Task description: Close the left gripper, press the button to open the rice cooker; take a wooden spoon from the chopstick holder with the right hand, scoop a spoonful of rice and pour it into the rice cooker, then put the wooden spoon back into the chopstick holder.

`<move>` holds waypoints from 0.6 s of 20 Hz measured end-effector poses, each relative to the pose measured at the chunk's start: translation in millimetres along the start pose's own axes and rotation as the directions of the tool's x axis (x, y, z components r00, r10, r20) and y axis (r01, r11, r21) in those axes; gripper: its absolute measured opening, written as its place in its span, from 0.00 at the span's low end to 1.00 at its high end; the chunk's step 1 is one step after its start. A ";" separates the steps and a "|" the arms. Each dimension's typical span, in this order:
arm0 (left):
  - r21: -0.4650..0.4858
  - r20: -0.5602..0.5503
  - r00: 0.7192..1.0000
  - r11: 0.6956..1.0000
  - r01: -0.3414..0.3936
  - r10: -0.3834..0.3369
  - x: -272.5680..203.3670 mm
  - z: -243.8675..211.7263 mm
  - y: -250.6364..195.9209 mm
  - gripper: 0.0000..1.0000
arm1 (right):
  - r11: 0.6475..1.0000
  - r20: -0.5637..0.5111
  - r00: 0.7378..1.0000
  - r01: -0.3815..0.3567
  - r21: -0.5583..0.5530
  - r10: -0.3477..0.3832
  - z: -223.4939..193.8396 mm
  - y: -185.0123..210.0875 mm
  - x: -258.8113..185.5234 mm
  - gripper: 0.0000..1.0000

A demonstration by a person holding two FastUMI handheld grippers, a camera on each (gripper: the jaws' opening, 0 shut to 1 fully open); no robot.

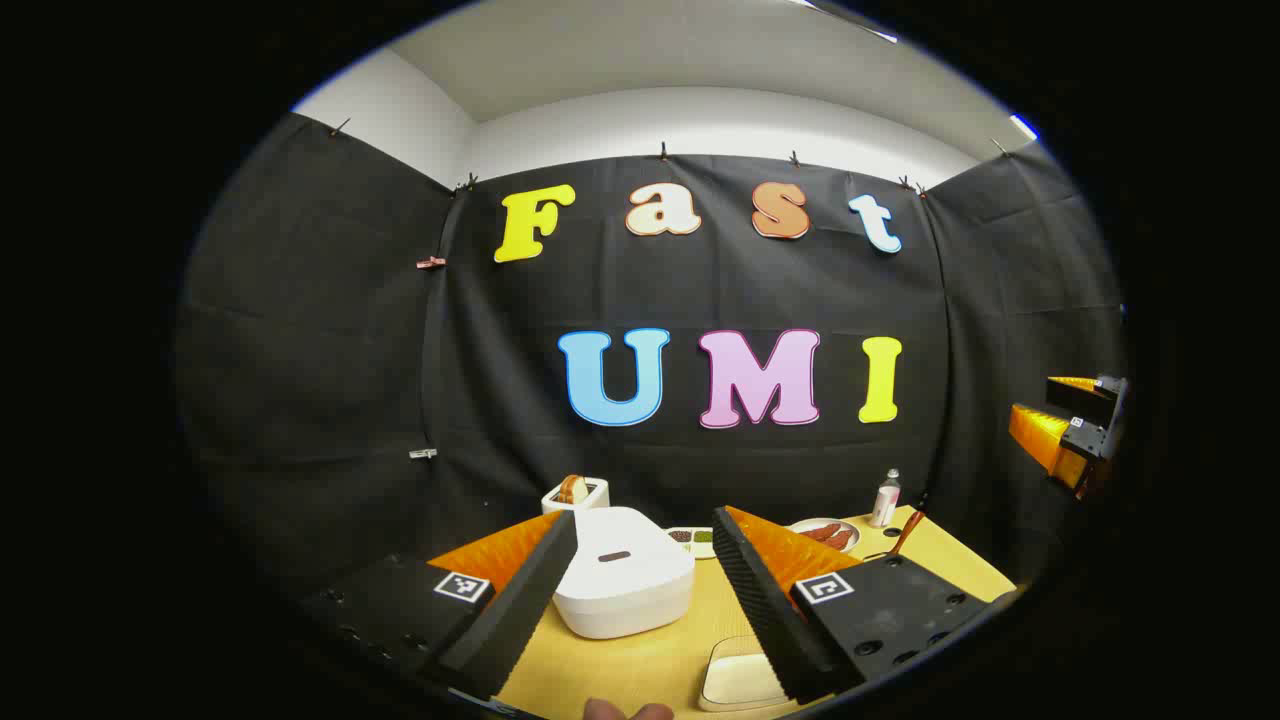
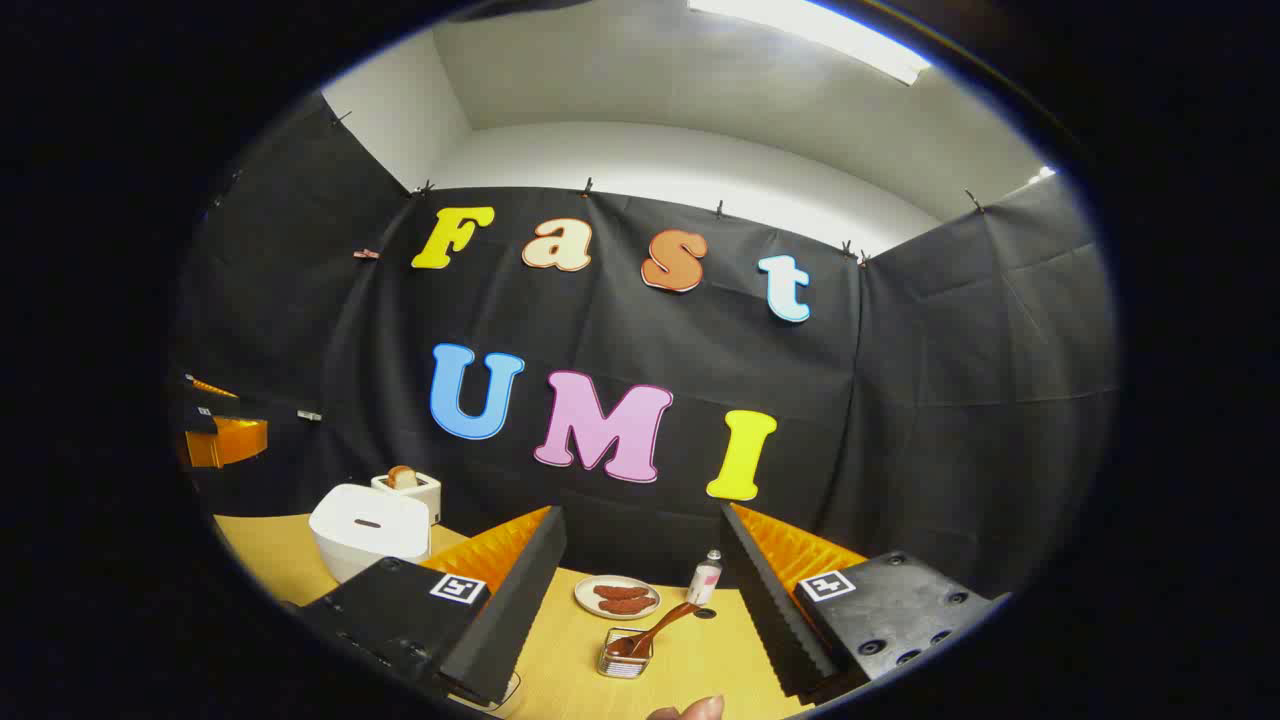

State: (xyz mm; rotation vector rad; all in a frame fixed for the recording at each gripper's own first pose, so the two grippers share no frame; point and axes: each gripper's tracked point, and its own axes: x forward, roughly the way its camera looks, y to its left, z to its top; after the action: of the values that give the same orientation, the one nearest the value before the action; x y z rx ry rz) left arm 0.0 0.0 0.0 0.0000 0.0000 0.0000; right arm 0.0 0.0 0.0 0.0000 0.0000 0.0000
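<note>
The white rice cooker (image 1: pixel 620 580) stands on the yellow table with its lid down, just beyond my left gripper (image 1: pixel 645 515), whose fingers are wide apart and hold nothing. In the right gripper view the rice cooker (image 2: pixel 368 528) sits at the far left. A small clear chopstick holder (image 2: pixel 625 655) stands ahead of my right gripper (image 2: pixel 641 512), with the wooden spoon (image 2: pixel 662 625) leaning out of it to the right. That gripper is open and empty, above and short of the holder. A shallow container (image 1: pixel 740 675) lies near the table's front edge.
A white toaster (image 1: pixel 575 492) with bread stands behind the cooker. Further right are a small dish (image 1: pixel 692 540), a plate of sausages (image 2: pixel 617 597) and a small bottle (image 2: pixel 705 578). The table (image 2: pixel 700 660) ends at the black cloth wall.
</note>
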 end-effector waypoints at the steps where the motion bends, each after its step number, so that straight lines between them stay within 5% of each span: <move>1: 0.002 -0.004 1.000 1.000 0.004 -0.004 -0.3 -2.0 -1.1 0.95 | 1.000 -0.009 1.000 0.004 -0.001 -0.004 -2.5 0.4 0.2 0.97; 12: -0.042 -0.011 0.992 0.991 0.129 -0.130 27.7 -17.5 36.2 0.94 | 0.996 -0.025 0.995 0.093 -0.010 -0.093 14.2 48.8 -0.8 0.97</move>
State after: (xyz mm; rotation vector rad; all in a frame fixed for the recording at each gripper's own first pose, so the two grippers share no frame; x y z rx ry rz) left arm 27.7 36.2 -17.5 -0.0413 0.0137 -0.1297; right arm -0.8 48.8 14.2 -0.0089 0.0250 -0.0930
